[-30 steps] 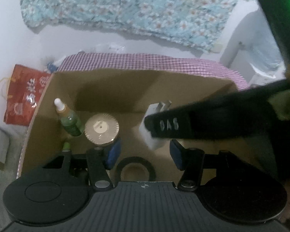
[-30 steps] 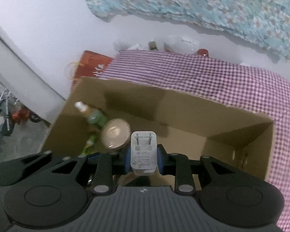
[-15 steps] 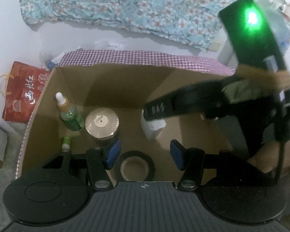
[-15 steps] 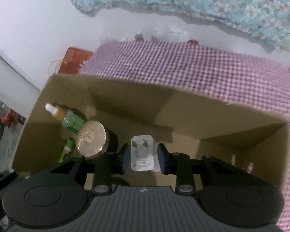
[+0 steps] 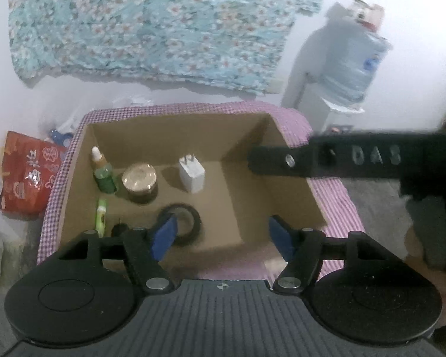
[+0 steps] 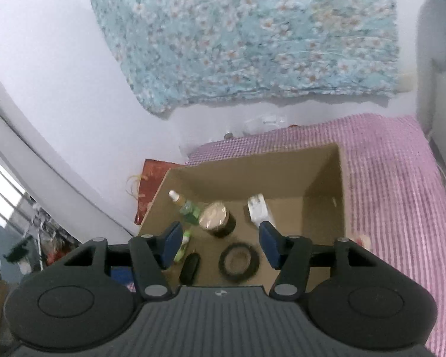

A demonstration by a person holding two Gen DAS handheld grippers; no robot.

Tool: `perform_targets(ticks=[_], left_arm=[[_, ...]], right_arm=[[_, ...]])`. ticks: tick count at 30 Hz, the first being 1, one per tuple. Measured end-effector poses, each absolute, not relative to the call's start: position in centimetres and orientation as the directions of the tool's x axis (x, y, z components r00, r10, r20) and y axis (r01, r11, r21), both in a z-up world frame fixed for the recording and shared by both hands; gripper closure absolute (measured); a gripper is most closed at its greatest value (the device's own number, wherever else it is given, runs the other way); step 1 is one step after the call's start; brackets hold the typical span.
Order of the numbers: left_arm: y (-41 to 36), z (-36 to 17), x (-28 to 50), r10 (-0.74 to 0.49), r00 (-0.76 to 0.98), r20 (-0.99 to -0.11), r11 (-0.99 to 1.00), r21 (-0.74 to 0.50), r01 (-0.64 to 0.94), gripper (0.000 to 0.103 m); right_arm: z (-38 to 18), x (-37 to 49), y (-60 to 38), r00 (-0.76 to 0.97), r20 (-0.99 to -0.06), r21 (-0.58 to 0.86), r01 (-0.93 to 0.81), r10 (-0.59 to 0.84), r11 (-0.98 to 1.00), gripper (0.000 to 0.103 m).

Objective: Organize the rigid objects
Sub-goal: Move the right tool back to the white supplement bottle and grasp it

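Note:
An open cardboard box [image 5: 288, 163] [image 6: 324, 208] sits on a purple checked cloth. Inside stand a white plug adapter [image 5: 191, 174] [image 6: 258, 209], a gold-lidded jar [image 5: 139, 178] [image 6: 217, 218] and a green dropper bottle [image 5: 102, 171] [image 6: 185, 206]. A black tape ring [image 5: 183, 220] [image 6: 239, 261], a green tube [image 5: 101, 217] [image 6: 183, 245] and a small black object [image 6: 189, 267] lie on the box floor. My left gripper [image 5: 223, 236] hovers above the box's near edge, jaws opening, nothing between them. My right gripper [image 6: 220, 245] is raised over the box, jaws opening and empty; its arm [image 5: 342, 162] crosses the left wrist view.
A red printed bag [image 5: 26, 172] [image 6: 151, 178] lies on the floor left of the box. A floral cloth [image 5: 151, 26] [image 6: 252, 35] hangs on the white wall behind. A water dispenser with a large bottle [image 5: 351, 59] stands at the right. The purple checked cloth [image 6: 395, 196] extends right of the box.
The right gripper let go of the white plug adapter, which now stands in the box, then rose and drew back. The left gripper also pulled back and up, widening its jaws.

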State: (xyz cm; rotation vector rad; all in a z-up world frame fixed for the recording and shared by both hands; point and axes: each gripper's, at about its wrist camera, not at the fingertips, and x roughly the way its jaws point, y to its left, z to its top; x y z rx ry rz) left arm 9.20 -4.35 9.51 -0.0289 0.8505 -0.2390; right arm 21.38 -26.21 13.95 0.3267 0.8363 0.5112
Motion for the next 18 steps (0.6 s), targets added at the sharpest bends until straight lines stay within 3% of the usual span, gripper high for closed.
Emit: perform_targets(ticks=[7,18], left_arm=[[-3.7,8.6,4.2,-0.231,0.625,-0.745,0.968,-0.114,0.222,0.032],[-1.6,5.7,2.0,-0.186,0.597,-0.78,0.979,-0.098,0.178,0.032]], right_arm=[[11.4,14.5,-27.8,0.549,-0.637,0.515,-0.219,0.541,0.829,0.043],[8.6,11.4,-26.9,0.499,-0.661,0.561,-0.168,0.561,0.811,0.043]])
